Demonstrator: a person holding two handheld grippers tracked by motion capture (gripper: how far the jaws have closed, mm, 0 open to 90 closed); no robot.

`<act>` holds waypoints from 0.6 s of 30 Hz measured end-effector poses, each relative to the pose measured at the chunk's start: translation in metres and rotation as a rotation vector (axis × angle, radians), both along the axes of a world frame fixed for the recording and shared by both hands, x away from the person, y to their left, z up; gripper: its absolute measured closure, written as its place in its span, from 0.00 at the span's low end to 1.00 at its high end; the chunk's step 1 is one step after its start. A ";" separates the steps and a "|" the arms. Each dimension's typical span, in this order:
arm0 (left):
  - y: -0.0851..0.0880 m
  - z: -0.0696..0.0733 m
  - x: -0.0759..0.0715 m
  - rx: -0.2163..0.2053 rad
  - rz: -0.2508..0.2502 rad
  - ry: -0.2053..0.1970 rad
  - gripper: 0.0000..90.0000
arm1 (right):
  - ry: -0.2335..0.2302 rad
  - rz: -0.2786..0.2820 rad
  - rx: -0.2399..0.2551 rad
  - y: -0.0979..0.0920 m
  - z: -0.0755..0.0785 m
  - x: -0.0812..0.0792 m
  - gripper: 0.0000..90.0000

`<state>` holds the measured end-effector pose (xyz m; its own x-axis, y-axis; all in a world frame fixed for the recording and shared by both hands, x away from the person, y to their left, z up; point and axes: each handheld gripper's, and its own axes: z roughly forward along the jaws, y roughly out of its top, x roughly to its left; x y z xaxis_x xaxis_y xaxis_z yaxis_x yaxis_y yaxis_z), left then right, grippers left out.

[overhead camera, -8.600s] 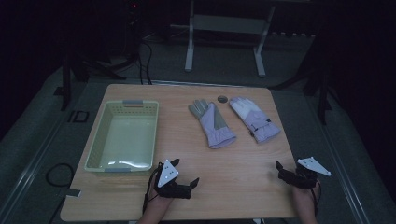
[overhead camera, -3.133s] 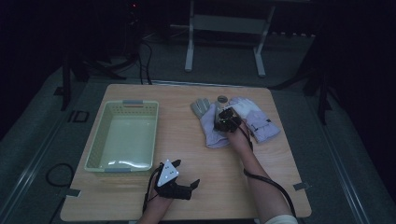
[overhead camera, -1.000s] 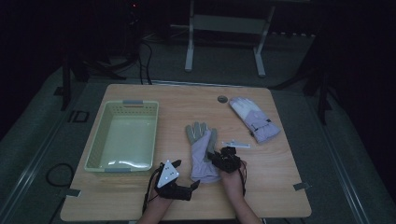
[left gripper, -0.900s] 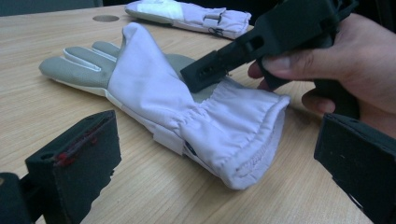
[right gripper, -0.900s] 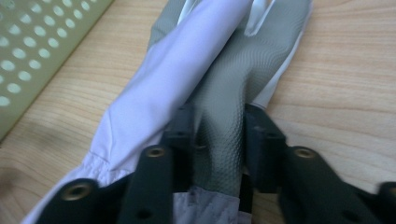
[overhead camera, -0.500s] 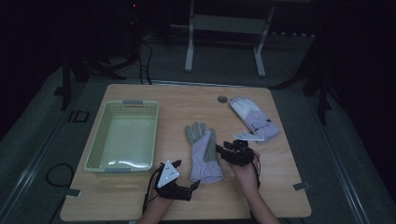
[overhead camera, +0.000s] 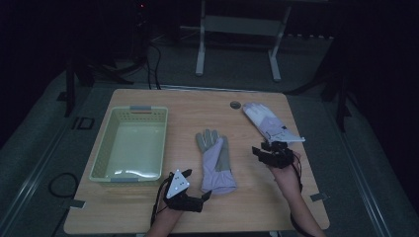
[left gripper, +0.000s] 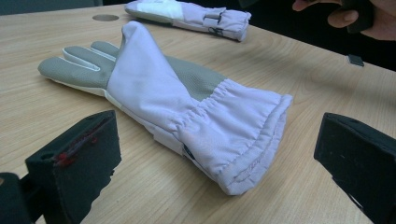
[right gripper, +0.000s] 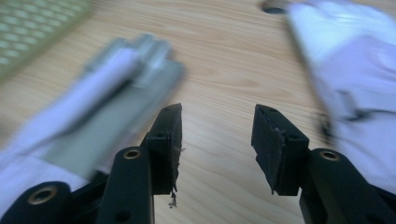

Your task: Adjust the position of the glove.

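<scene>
High view: fixed overhead, looking forward and down on the whole table (overhead camera: pixel 257 106). Left gripper view: low and close, facing the near glove (left gripper: pixel 187 107) at its 12 o'clock. Right gripper view: close above the tabletop, near glove at 10 o'clock, far glove (right gripper: pixel 355 70) at 2 o'clock. All share both gloves.

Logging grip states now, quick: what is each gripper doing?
Left gripper: open, holding nothing, jaws either side of the near glove cuff.
Right gripper: open, empty, jaws have just been opening above the table.
</scene>
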<state>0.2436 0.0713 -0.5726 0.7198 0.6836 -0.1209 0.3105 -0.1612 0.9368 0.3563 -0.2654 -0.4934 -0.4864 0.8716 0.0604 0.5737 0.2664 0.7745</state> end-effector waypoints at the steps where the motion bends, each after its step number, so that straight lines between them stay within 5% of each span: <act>1: 0.000 0.000 0.000 -0.001 0.001 0.001 0.01 | 0.004 -0.008 -0.001 -0.006 0.000 0.002 0.59; 11: 0.000 0.000 0.000 -0.002 0.007 0.000 0.01 | -0.005 -0.042 -0.030 -0.060 0.007 0.018 0.53; 18: 0.001 0.000 0.001 -0.010 0.007 0.006 0.01 | 0.015 -0.052 -0.046 -0.079 0.013 0.037 0.52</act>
<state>0.2442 0.0720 -0.5728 0.7144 0.6871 -0.1321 0.3173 -0.1499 0.9364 0.3938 -0.3447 -0.4806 -0.4400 0.8976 0.0267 0.5989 0.2711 0.7535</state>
